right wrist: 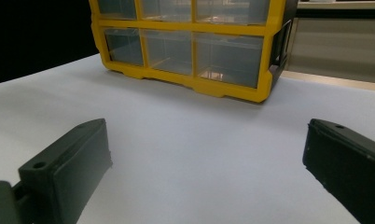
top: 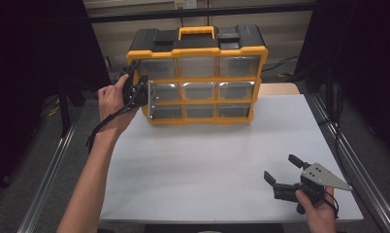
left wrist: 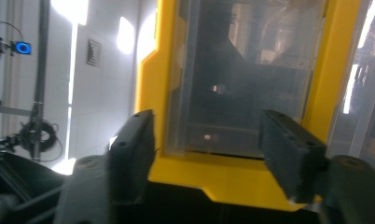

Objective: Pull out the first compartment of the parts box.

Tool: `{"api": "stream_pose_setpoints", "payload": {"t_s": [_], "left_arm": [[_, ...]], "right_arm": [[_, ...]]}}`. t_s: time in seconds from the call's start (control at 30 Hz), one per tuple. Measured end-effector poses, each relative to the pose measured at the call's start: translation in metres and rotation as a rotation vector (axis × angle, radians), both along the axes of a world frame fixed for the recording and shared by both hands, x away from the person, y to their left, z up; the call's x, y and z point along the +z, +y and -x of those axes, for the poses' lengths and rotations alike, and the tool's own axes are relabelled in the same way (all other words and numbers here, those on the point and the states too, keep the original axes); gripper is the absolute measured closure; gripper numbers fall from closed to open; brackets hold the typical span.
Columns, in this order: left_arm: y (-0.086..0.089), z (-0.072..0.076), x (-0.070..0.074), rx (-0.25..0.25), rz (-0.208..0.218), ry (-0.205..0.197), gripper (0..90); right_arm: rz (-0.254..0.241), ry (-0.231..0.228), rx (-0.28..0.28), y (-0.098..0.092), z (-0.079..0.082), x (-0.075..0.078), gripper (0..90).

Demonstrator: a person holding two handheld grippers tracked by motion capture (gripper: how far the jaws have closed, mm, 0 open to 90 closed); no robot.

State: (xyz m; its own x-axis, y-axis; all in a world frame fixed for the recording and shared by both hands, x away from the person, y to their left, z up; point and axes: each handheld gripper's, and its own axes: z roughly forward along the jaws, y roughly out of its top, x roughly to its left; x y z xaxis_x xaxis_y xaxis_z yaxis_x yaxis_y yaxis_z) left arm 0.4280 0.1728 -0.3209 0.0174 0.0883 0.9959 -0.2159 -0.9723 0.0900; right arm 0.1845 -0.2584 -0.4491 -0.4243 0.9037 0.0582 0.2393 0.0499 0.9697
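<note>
Item 1, left: left hand-held gripper [top: 145, 97], held at the left end of the drawer cabinet [top: 198, 73], level with its middle row. Jaws spread wide; in the left gripper view they straddle the end drawer [left wrist: 241, 79], one jaw outside the yellow frame, the other over the drawer's clear front. Whether the pads touch cannot be told. Nothing is clamped.

Item 2, centre: drawer cabinet, yellow frame, black top and carry handle [top: 196, 32], three rows of three clear drawers. It stands upright at the far edge of the white tabletop [top: 207, 165]. All nine drawers appear pushed in flush; their contents cannot be made out.

Item 3, right: right hand-held gripper [top: 283, 171], low over the near right corner of the tabletop, well apart from the cabinet. Jaws wide, empty, pointing toward the cabinet's front.

Status, judged: work is at its start. The left approach to a drawer looks made; closing on it, pulling it out and anything after remain to be done.
</note>
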Motion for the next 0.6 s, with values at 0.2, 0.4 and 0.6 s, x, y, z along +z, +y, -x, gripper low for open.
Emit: {"api": "stream_pose_setpoints", "payload": {"t_s": [0.2,0.4,0.6], "left_arm": [[-0.0037,-0.0037,0.0011,0.012,-0.009,-0.013,45.0],[-0.0053,-0.0074,-0.0005,0.018,-0.018,-0.014,49.6],[-0.0048,-0.0068,0.0036,0.017,-0.021,-0.04,65.1]], "right_arm": [[0.0,0.0,0.002,-0.0003,0.0009,0.0003,0.4],[0.002,0.0,0.007,-0.0005,0.0006,0.0002,0.4],[-0.003,0.002,0.008,0.0003,0.0007,0.0002,0.3]]}}
